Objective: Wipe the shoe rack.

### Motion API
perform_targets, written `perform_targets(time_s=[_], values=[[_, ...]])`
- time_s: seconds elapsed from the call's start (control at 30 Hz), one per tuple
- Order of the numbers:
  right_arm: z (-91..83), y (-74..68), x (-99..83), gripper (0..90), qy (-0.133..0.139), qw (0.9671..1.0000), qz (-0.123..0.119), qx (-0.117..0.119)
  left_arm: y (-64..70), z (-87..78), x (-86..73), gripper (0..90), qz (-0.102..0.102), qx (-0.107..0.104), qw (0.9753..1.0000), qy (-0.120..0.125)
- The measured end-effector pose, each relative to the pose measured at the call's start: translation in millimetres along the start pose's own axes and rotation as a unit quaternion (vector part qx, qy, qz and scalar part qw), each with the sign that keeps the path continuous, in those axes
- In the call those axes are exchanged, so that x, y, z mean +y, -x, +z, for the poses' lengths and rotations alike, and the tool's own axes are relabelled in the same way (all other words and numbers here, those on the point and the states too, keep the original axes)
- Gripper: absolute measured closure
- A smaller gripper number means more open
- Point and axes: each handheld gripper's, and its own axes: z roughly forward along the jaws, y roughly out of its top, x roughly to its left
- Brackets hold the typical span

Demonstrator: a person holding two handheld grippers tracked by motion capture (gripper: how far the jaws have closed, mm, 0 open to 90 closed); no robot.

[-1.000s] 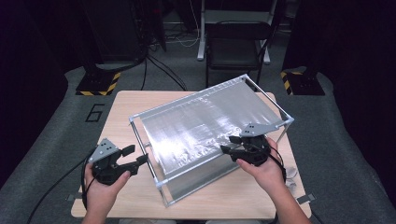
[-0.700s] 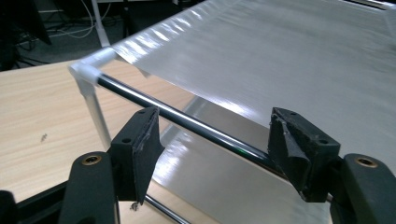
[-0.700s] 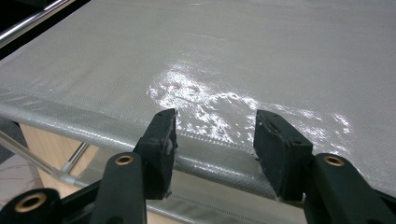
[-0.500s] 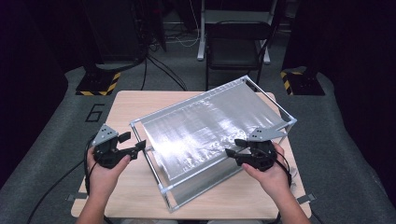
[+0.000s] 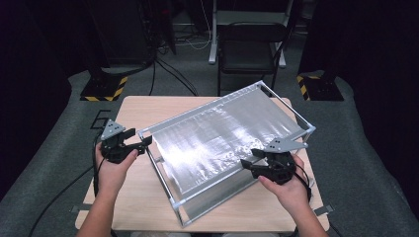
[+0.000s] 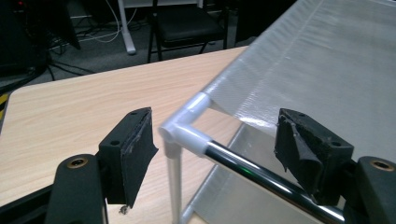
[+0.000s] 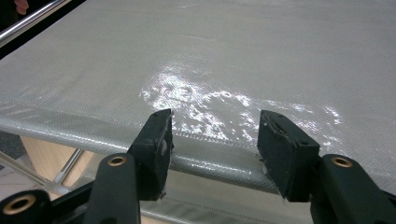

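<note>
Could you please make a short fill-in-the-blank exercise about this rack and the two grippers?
1. The rack stands on a wooden ____.
2. The left gripper has its jaws ____ around the rack's white corner joint.
3. The right gripper faces the rack's shiny ____ shelf sheet.
4. Beyond the table stands a black ____.

Missing words: table; open; silver; chair
</note>
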Motion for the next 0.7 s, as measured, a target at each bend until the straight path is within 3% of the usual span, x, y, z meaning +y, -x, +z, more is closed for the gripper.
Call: perform_targets(time_s=[0.37, 0.7], values=[[-17.6, -5.5, -6.1, 41.9, 0.003, 1.0, 0.009, -0.001, -3.2, 8.9, 0.1, 34.8, 0.016, -0.024, 0.9995, -0.011], [-15.5, -3.7, -9.2, 36.3, 0.006, 0.9997, 0.025, 0.001, -2.0, 3.8, -3.1, 36.3, 0.005, -0.028, 0.9996, -0.006]])
